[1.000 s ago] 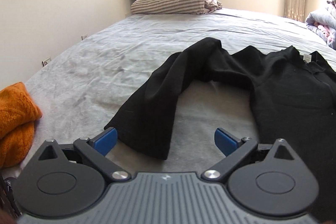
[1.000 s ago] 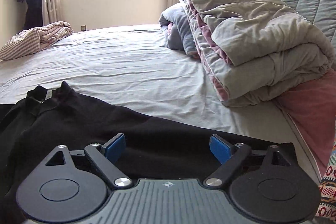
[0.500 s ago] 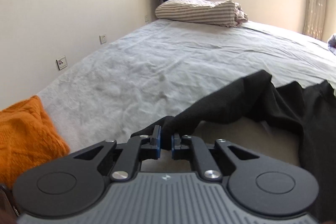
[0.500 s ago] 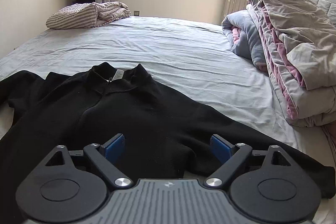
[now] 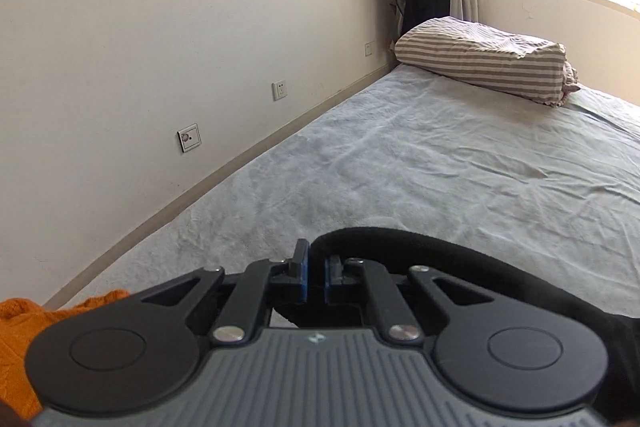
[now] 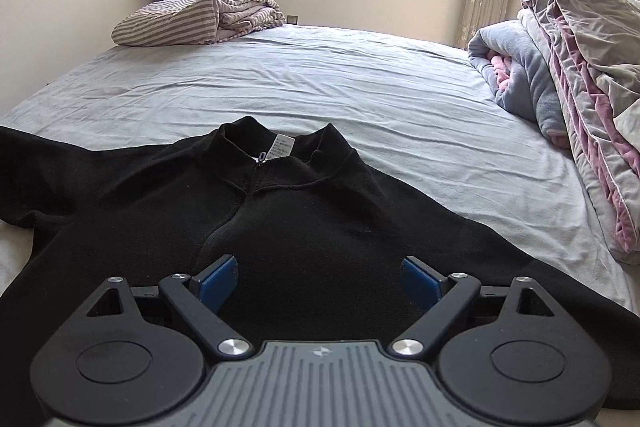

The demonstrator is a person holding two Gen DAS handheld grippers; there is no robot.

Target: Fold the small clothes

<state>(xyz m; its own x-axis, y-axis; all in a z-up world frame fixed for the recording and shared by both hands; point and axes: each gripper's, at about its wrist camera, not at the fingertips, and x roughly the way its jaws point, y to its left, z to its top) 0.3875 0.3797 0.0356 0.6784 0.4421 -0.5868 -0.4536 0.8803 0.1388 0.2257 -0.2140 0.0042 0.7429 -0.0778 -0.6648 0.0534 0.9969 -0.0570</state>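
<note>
A black zip-neck fleece top [image 6: 304,211] lies face up on the grey bed sheet [image 6: 360,87], collar toward the window, with a white label at the neck. My right gripper [image 6: 318,281] is open and hovers over the chest of the top. My left gripper [image 5: 316,277] is shut on the end of the top's black sleeve [image 5: 440,263], which arcs up from the jaws and trails off to the right. The rest of the top is out of the left wrist view.
An orange knit garment [image 5: 24,339] lies at the bed's near left corner. A striped folded blanket [image 5: 480,61] sits at the far end by the window. A pile of grey and pink quilts [image 6: 580,79] lines the right side. A wall [image 5: 160,67] runs along the left.
My left gripper closed on the sleeve end and lifted it, turning left toward the wall. My right gripper swung left from the quilt pile to over the top's chest and stayed open.
</note>
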